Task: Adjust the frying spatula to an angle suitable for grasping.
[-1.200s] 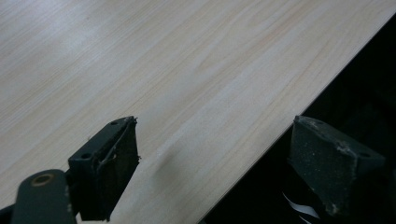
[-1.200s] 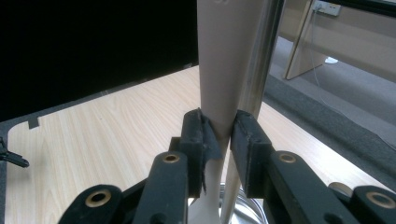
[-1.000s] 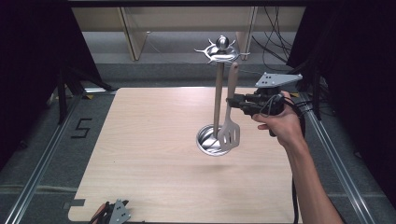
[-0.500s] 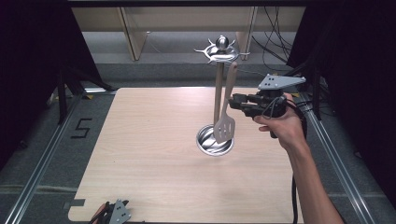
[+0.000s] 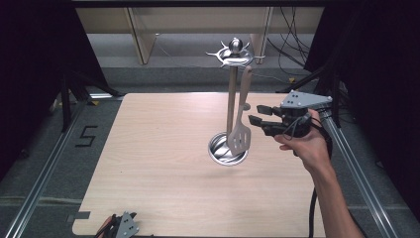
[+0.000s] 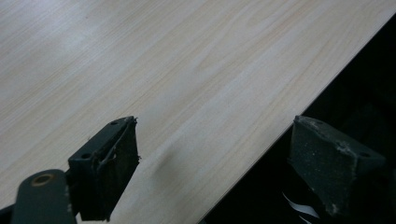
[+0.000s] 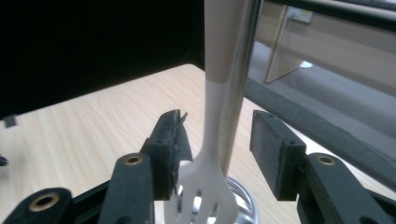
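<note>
A pale wooden table (image 5: 163, 163) is seen with a tall shiny metal stand with a round base (image 5: 231, 106) on it, and a white slotted spatula with a tan handle (image 5: 241, 124) is hung from the stand's top, long way up and down. The spatula is found just to the left of the right gripper (image 5: 254, 113), whose jaws have just been opening and are now apart, not pressing it. The left gripper (image 6: 215, 154) is held wide open at the table's near edge, far away from the spatula.

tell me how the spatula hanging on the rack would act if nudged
The spatula hangs from a hook, so it would probably swing. Its thin slotted blade looks light. The rack, one thin pole on a small round base, may wobble.
</note>
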Available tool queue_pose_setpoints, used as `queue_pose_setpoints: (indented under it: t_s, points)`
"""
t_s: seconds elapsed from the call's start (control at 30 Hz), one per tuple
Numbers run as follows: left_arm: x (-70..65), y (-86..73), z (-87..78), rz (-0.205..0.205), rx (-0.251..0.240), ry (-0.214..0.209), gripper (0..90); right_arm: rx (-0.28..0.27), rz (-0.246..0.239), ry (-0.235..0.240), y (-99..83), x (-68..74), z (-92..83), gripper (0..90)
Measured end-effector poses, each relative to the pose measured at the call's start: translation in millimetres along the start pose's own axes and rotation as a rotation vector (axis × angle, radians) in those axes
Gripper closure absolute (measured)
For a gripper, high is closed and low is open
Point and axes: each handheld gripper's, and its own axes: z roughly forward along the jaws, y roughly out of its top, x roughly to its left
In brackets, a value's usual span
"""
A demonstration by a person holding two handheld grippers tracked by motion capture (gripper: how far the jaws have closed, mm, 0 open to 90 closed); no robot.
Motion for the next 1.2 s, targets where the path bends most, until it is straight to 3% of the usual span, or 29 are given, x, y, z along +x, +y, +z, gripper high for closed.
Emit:
queue_pose_setpoints:
  t_s: [0.27,0.4,0.43,0.47,0.77,0.83,0.87,0.9,1.0,1.2]
  points:
    - [0.1,-0.1,0.1,-0.002,-0.001,0.0,15.0,-0.002,-0.009,-0.043,-15.4,9.2,-3.8,49.7]
    - [-0.1,-0.2,0.1,-0.006,0.001,0.0,15.0,0.014,-0.025,-0.036,-23.0,10.8,-2.9,49.0]
    - [-2.4,-1.0,1.2,-0.042,-0.011,-0.003,15.0,0.014,-0.025,-0.036,-23.0,10.8,-2.9,49.0]
    - [0.6,0.1,-0.1,0.005,0.003,-0.001,15.0,0.022,-0.039,-0.041,-25.2,11.8,-3.2,48.7]
    - [-0.1,-0.2,-0.1,-0.003,0.0,0.0,15.0,0.015,-0.022,-0.041,-32.9,18.2,-4.4,47.1]
    - [-0.1,-0.2,-0.1,-0.004,0.0,0.002,15.0,0.004,-0.038,-0.038,-35.8,18.0,-3.7,46.8]
    - [-0.4,-0.3,0.0,-0.008,0.0,0.001,15.0,0.008,-0.011,-0.041,-37.8,20.4,-4.6,46.8]
    - [-0.1,-0.1,-0.1,-0.002,-0.001,0.001,15.0,0.0,-0.02,-0.045,-39.9,20.0,-3.0,46.5]
    - [-1.9,-0.8,1.0,-0.017,-0.005,-0.005,15.0,0.035,-0.036,-0.058,-43.4,18.9,-3.3,45.5]
    - [-1.3,-0.2,0.0,-0.004,0.004,-0.005,15.0,0.057,-0.022,-0.059,-56.0,14.5,-4.1,44.3]
